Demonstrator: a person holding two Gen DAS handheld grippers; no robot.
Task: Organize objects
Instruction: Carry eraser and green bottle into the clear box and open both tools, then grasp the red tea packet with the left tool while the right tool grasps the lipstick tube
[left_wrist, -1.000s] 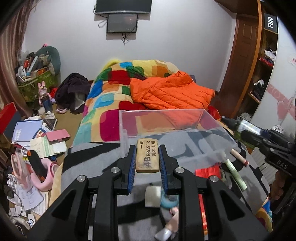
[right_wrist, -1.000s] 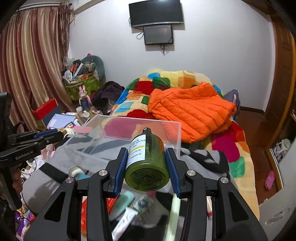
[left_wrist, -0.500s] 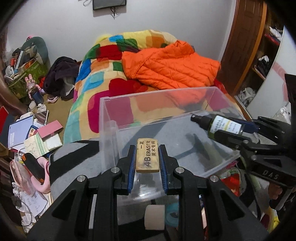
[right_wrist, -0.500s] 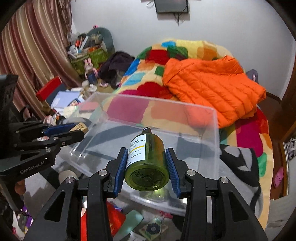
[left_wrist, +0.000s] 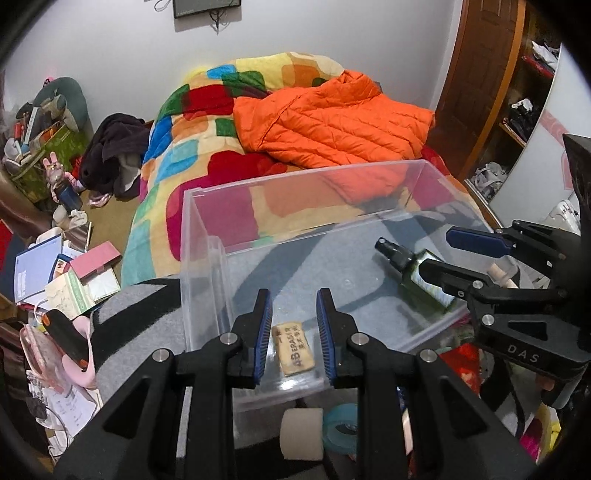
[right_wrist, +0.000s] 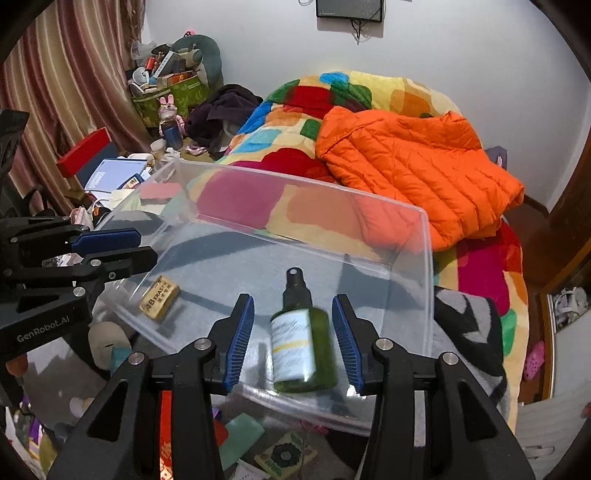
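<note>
A worn tan eraser (left_wrist: 293, 348) and a green glass spray bottle (right_wrist: 302, 336) lie apart on the floor of a clear plastic bin (left_wrist: 207, 258) on a grey blanket (left_wrist: 140, 314). Left hand-held gripper (left_wrist: 294, 332) and right hand-held gripper (right_wrist: 293, 338) hang spread over each, touching neither.

Premises: a lived-in home bedroom. Evidence: a bed (left_wrist: 159, 229) under a multicoloured patchwork quilt (left_wrist: 207, 110), an orange puffer jacket (left_wrist: 332, 122) lying on it, striped curtains (right_wrist: 74, 74), a wall-mounted screen (right_wrist: 349, 8), and books and papers (left_wrist: 33, 269) heaped on the floor beside the bed's left edge.
</note>
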